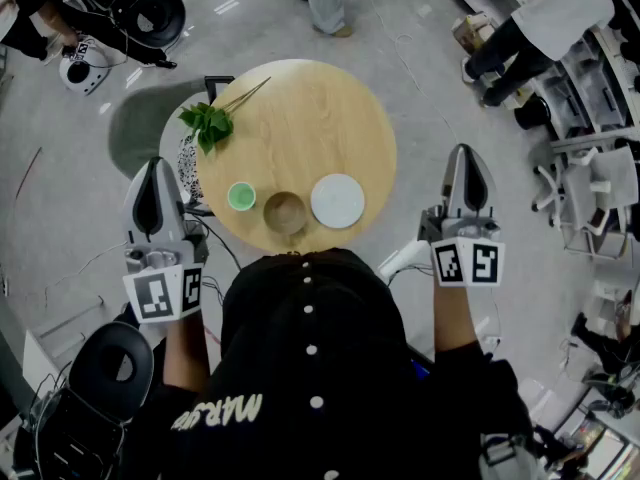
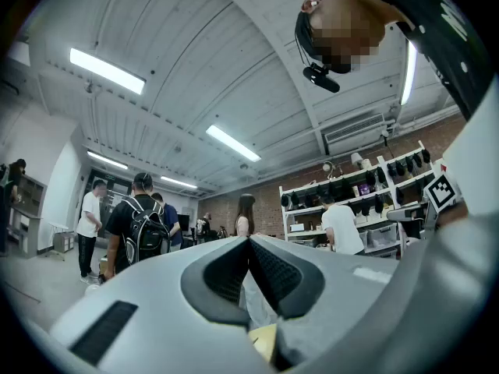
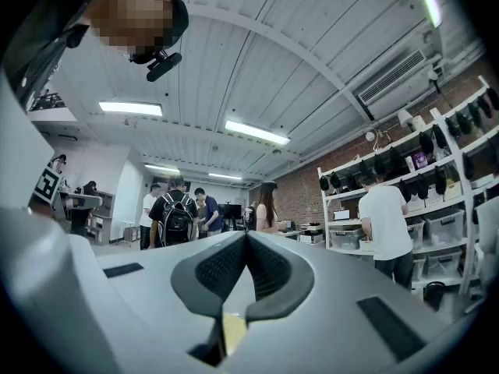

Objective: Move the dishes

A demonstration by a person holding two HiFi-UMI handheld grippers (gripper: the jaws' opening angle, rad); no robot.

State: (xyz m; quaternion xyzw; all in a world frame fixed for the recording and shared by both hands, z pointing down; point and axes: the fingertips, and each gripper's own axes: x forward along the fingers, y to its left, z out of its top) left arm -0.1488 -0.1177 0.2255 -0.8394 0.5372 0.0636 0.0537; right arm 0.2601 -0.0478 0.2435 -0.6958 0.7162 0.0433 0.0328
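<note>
In the head view a round wooden table (image 1: 310, 118) carries three dishes near its front edge: a small green cup (image 1: 241, 196), a brown bowl (image 1: 285, 211) and a white plate (image 1: 337, 200). My left gripper (image 1: 155, 173) is held upright left of the table, my right gripper (image 1: 469, 158) upright to its right. Neither touches a dish. Both gripper views look up at the room, and in each the jaws meet at the tips with nothing between them: left gripper (image 2: 249, 240), right gripper (image 3: 246, 234).
A sprig of green leaves (image 1: 208, 123) lies on the table's far left. Black stools (image 1: 148, 6) (image 1: 112, 370) stand around, with cables on the floor. People stand by shelves (image 3: 405, 201) at the back and right.
</note>
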